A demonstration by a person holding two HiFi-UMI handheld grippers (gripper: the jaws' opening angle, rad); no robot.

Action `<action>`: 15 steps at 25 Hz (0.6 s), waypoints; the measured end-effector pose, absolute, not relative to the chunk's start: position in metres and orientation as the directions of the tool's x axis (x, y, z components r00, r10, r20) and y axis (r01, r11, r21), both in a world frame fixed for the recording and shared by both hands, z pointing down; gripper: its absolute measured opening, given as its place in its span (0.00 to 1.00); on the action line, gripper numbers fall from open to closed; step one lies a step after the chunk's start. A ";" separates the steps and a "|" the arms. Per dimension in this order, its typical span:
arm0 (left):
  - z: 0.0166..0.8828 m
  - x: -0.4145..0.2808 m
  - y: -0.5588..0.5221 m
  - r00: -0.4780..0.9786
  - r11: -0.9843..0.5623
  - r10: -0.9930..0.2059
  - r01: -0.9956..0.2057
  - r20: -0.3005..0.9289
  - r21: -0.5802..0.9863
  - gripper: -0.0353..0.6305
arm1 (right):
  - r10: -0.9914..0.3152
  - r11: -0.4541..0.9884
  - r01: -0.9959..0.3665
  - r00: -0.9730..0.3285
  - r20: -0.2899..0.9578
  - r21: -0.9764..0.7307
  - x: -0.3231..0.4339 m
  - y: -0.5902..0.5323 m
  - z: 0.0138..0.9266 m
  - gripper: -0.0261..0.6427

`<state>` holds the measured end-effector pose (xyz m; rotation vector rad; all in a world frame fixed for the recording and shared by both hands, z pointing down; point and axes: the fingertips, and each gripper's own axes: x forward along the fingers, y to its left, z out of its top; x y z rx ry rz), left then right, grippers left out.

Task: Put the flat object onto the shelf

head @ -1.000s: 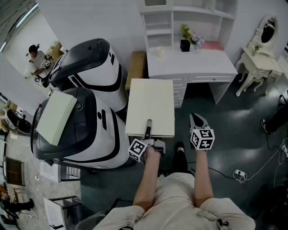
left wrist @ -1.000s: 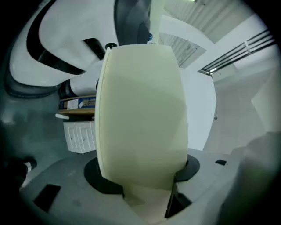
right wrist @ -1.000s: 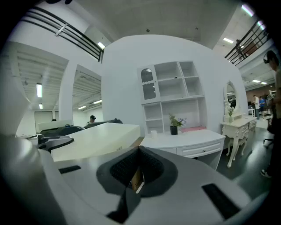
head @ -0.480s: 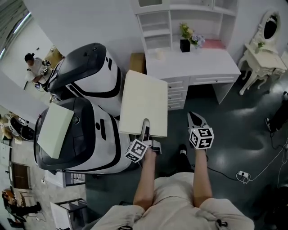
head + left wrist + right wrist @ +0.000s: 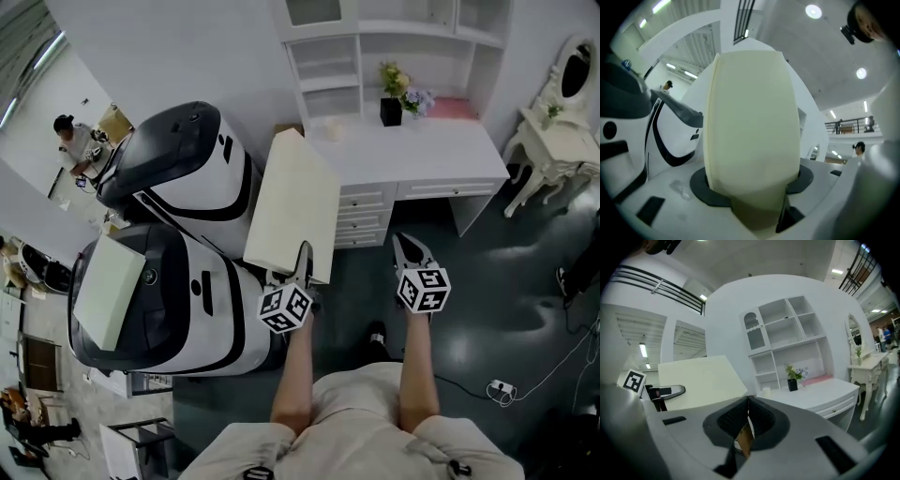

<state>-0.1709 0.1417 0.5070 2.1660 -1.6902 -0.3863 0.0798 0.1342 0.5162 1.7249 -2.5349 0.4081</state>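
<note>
**Desk:** What's at your far left?

**Me:** I see two white-and-black machines (image 5: 183, 164). A second cream board (image 5: 108, 291) lies flat on top of the nearer one.

**Desk:** And your left gripper?

**Me:** My left gripper (image 5: 306, 251) is clamped on the near edge of the flat cream panel (image 5: 292, 202). In the left gripper view the panel fills the gap and both pads press on it. I hold it in the air, tilted steeply to one side, between the machines and the white desk (image 5: 441, 150). Its far corner lines up with the desk's left end.

**Desk:** The shelf?

**Me:** The white shelf unit (image 5: 394, 47) stands at the back of the desk. A dark pot of flowers (image 5: 390, 103) sits on the desktop in front of it. The panel is not on the shelf.

**Desk:** Right side?

**Me:** My right gripper (image 5: 406, 242) has its jaws together on nothing. It hangs over the dark floor (image 5: 506, 281), just right of the panel. A white dressing table (image 5: 553, 141) stands farther right.
</note>
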 end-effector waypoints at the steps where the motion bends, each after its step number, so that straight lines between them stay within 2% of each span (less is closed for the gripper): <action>1: 0.505 -0.166 0.134 0.243 -0.216 -0.970 -0.895 0.019 0.391 0.46 | -0.905 0.351 -0.916 -0.385 0.182 -0.193 0.082 0.127 0.515 0.14; 9: 0.474 -0.123 0.078 0.199 -0.198 -0.979 -0.980 0.038 0.023 0.46 | -0.864 0.436 -0.878 -0.470 0.180 -0.198 0.097 0.080 0.503 0.14; 15: 0.438 -0.103 0.014 0.105 -0.105 -0.994 -0.994 -0.009 0.041 0.46 | -0.876 0.425 -0.870 -0.465 0.128 -0.250 0.116 0.024 0.484 0.14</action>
